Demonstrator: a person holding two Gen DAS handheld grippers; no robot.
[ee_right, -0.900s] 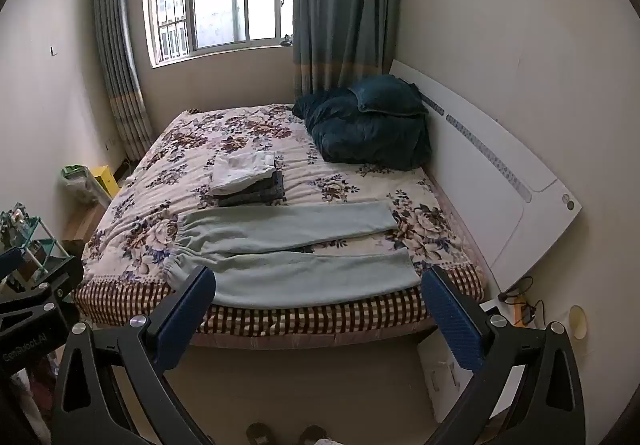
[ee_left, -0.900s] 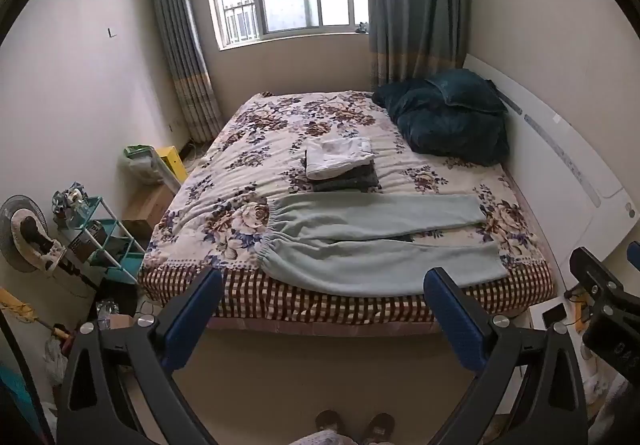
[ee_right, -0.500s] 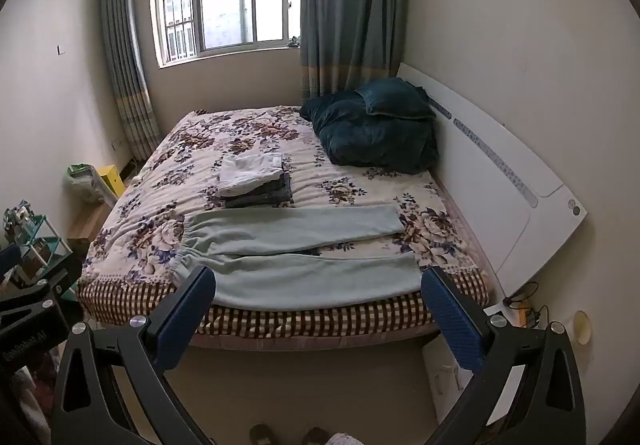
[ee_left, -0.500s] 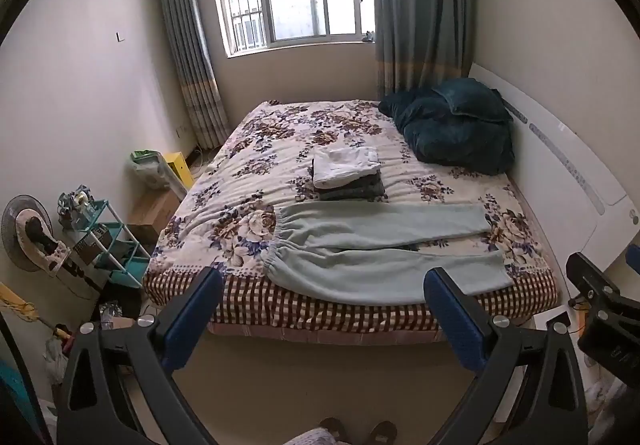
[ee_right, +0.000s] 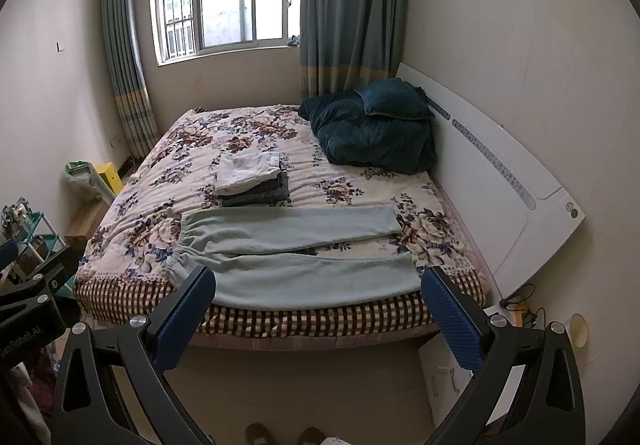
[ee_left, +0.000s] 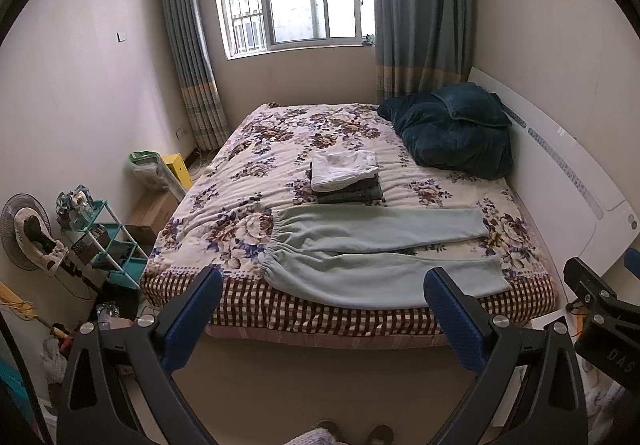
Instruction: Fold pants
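Observation:
Pale green pants (ee_left: 376, 249) (ee_right: 292, 245) lie spread flat along the near edge of the floral bed (ee_left: 280, 149) (ee_right: 192, 149), waistband to the left, both legs running right. My left gripper (ee_left: 324, 309) hangs wide open over the floor, short of the bed, with nothing between its blue pads. My right gripper (ee_right: 318, 305) is equally wide open and empty, also back from the bed's edge. The right gripper's body shows at the right rim of the left wrist view.
A stack of folded clothes (ee_left: 346, 177) (ee_right: 252, 181) sits just behind the pants. A dark teal quilt (ee_left: 452, 129) lies by the white headboard (ee_left: 568, 173). A teal rack (ee_left: 104, 241), fan and boxes crowd the left floor. A person's shoes (ee_right: 280, 435) stand below.
Both cameras have tipped and drawn back a little, so the bed sits lower and smaller in view. The pants and both grippers' openings are unchanged.

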